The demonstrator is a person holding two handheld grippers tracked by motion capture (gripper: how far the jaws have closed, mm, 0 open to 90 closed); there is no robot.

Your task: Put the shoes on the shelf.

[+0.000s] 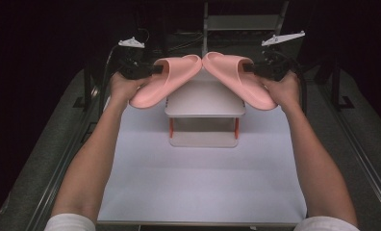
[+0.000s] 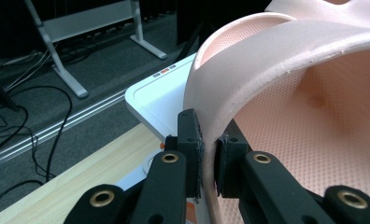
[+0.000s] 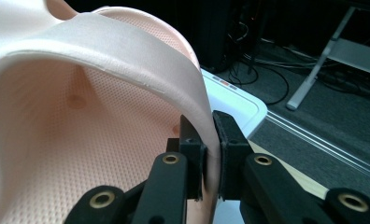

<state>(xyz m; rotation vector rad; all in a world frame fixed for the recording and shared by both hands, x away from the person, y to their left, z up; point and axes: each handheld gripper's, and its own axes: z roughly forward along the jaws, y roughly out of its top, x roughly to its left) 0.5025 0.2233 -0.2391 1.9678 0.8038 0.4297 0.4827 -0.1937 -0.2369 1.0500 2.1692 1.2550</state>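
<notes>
Overhead, both slippers (image 1: 205,77) above rack (image 1: 204,101).

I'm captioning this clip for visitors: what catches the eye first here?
Two pink slippers, held up above a small white rack at the table's far end, toes nearly meeting. The left gripper pinches the left slipper by its strap; the right gripper pinches the right slipper likewise.

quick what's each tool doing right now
Left tool: closed on the strap of the left pink slipper.
Right tool: closed on the strap of the right pink slipper.
</notes>
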